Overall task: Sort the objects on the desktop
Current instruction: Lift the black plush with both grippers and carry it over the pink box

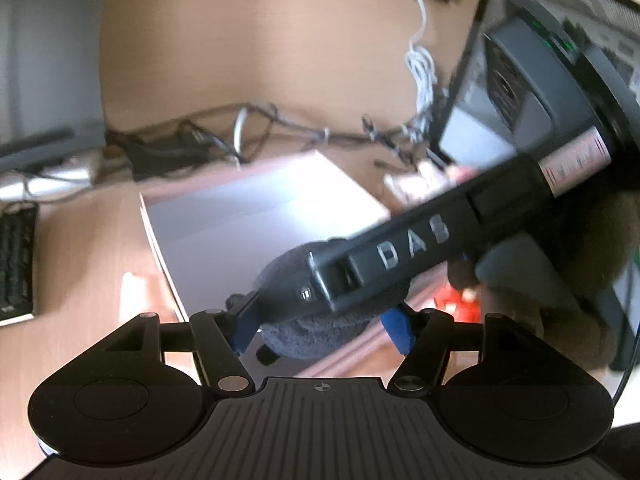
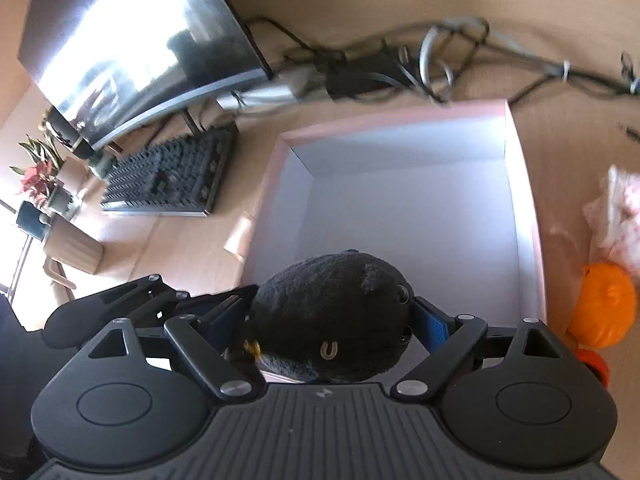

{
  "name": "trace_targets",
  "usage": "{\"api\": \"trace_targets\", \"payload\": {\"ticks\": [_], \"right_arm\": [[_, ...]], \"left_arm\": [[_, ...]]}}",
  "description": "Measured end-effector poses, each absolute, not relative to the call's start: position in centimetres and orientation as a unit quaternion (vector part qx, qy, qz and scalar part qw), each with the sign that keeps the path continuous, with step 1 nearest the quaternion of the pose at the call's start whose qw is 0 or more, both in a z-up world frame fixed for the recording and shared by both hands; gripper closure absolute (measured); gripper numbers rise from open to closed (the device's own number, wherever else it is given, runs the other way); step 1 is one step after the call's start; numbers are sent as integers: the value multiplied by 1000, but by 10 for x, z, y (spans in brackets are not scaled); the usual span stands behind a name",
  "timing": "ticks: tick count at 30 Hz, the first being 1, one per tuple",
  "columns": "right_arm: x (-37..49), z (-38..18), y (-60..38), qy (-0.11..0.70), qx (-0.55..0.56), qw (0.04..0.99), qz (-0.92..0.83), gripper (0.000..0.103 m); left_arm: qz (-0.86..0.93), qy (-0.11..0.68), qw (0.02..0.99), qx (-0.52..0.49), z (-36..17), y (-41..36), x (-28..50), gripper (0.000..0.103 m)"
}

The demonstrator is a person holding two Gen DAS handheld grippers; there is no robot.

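Both tools, right (image 2: pixel 328 322) and apparently left (image 1: pixel 320 332), clamp the dark plush toy (image 2: pixel 332 312) over the box (image 2: pixel 520 200).

The plush toy (image 2: pixel 328 320) at lower centre is black. The box (image 2: pixel 524 208) behind it is white inside with a pale pink rim. At the right edge sits a bright orange toy (image 2: pixel 604 304). The keyboard (image 2: pixel 168 176) at left is black, the desk (image 2: pixel 184 244) light tan wood. The fingers (image 2: pixel 434 326) are blue-padded.
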State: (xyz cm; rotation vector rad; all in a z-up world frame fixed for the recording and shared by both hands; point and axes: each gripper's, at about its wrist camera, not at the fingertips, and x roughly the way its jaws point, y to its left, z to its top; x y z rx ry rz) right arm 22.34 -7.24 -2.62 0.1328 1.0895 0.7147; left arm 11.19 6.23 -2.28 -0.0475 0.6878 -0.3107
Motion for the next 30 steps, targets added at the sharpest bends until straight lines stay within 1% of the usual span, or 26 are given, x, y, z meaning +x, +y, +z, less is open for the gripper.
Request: {"api": "trace_targets", "payload": {"ticks": [1,3,5,7,9,14,16,17,19,20,21,22,26,30], "right_arm": [[219,-15,-75,492,64,799,340,13],[211,8,-84,461,74,808,359,10],[204,30,-92,430,78,818,374,10],[199,43,-98,408,78,824,385,10],[200,45,-102,404,80,824,389,10],[216,14,-97,448,98,803,381,10],[222,-3,-89,469,97,793,376,10],[225,-11,-84,480,97,788,374,10],[232,-26,-75,498,90,781,367,10],[234,-31,-70,505,84,778,365,10],[235,-35,-65,510,78,775,365,10],[235,-38,-61,515,72,772,366,10],[233,-44,-46,528,52,757,381,10],[230,-36,-51,519,59,758,392,10]], "left_arm": [[-149,317,937,-21,-12,62,108,33],[-158,270,950,-8,13,59,94,30],[-170,226,959,-2,30,56,80,26],[-174,204,963,2,39,54,72,25],[-177,199,964,4,41,52,70,25],[-165,240,957,-6,16,56,84,26],[-152,264,953,-2,2,60,88,33],[-141,283,949,0,-7,63,92,35],[-120,323,939,0,-26,68,99,43],[-111,340,934,-2,-33,70,102,45],[-105,356,929,-3,-40,72,104,50],[-102,370,923,-4,-47,73,105,59],[-99,388,916,9,-54,69,105,60],[-97,392,915,10,-55,70,106,58]]}}
